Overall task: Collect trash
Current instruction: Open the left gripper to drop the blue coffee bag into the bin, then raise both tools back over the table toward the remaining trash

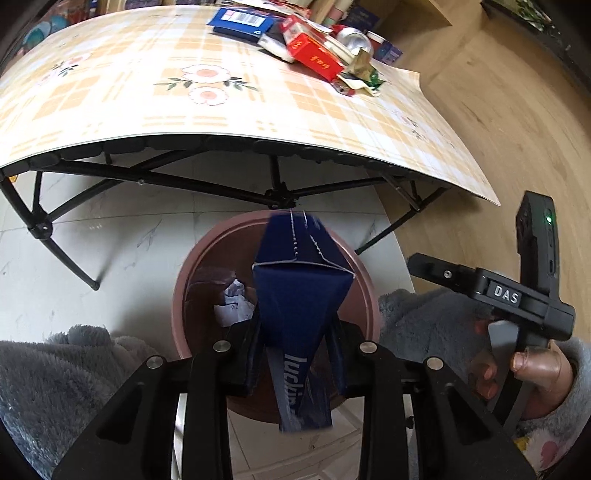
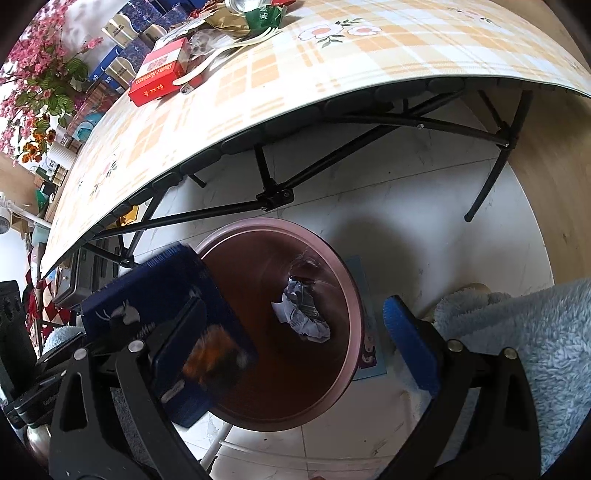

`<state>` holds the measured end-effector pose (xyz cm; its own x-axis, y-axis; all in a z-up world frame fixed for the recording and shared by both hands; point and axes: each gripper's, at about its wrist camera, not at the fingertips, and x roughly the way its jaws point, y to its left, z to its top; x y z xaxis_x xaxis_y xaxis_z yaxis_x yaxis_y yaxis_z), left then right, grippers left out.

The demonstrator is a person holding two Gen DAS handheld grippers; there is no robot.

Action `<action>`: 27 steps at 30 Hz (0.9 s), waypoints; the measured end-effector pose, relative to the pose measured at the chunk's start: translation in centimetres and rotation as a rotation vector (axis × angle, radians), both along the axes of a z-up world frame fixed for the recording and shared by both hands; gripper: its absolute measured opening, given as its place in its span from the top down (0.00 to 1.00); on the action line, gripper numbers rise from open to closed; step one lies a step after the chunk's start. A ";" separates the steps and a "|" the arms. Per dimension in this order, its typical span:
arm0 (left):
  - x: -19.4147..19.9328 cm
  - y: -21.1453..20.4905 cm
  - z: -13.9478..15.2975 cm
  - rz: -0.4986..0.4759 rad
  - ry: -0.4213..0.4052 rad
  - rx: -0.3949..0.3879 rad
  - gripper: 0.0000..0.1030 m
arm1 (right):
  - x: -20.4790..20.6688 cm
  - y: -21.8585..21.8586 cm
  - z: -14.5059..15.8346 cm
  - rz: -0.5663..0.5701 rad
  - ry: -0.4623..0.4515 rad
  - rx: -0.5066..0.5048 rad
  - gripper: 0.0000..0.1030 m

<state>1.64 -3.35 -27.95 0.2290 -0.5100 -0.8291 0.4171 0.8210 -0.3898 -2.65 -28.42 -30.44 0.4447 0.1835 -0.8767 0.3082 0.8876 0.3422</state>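
From the left wrist, we see our left claw (image 1: pixel 295 354) pinching the blue paper bag (image 1: pixel 301 295) right above the brown bin (image 1: pixel 365 295), ready to drop. From the right wrist, our right claw (image 2: pixel 295 332) hangs spread and empty; more trash, seemingly wrappers, waits on the desk (image 2: pixel 332 74).

Blue bag's (image 1: pixel 301 295) printed word partly hidden

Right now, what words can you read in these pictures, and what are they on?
"luckin", cut off: blue paper bag held by the left gripper.
"DAS": the right gripper's black body.
"DOUBLE HAPPINESS", small but legible: red box on the table.
Barcode digits on the blue packet: too small.
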 end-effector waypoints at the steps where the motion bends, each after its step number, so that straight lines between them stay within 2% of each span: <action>1: 0.1 0.2 0.1 0.011 -0.004 0.000 0.66 | 0.0 0.0 0.0 0.000 -0.001 0.000 0.08; 2: 0.0 0.5 0.6 0.026 -0.026 -0.017 0.61 | 0.0 0.0 0.0 0.001 -0.002 -0.001 0.08; 4: -0.2 1.2 1.6 0.053 -0.073 -0.052 0.39 | 0.0 0.1 0.1 0.003 -0.004 -0.003 0.08; 7: -0.5 2.4 3.0 0.118 -0.146 -0.076 0.29 | 0.0 0.1 0.0 0.004 -0.003 -0.005 0.08; 16: -0.5 4.9 5.0 0.310 -0.258 -0.050 0.14 | 0.0 0.3 0.0 0.009 -0.001 -0.012 0.08; 24: -0.1 5.4 5.1 0.330 -0.285 -0.028 0.11 | 0.1 0.2 0.4 0.009 -0.009 -0.021 0.06; 27: -0.1 5.5 5.6 0.334 -0.314 -0.022 0.10 | 0.3 -0.1 1.5 0.010 -0.045 -0.026 0.06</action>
<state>1.55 2.11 -22.33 0.6223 -0.3821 -0.6832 0.2313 0.9235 -0.3059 -2.40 -28.56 -28.95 0.4818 0.1656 -0.8605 0.2843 0.8993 0.3322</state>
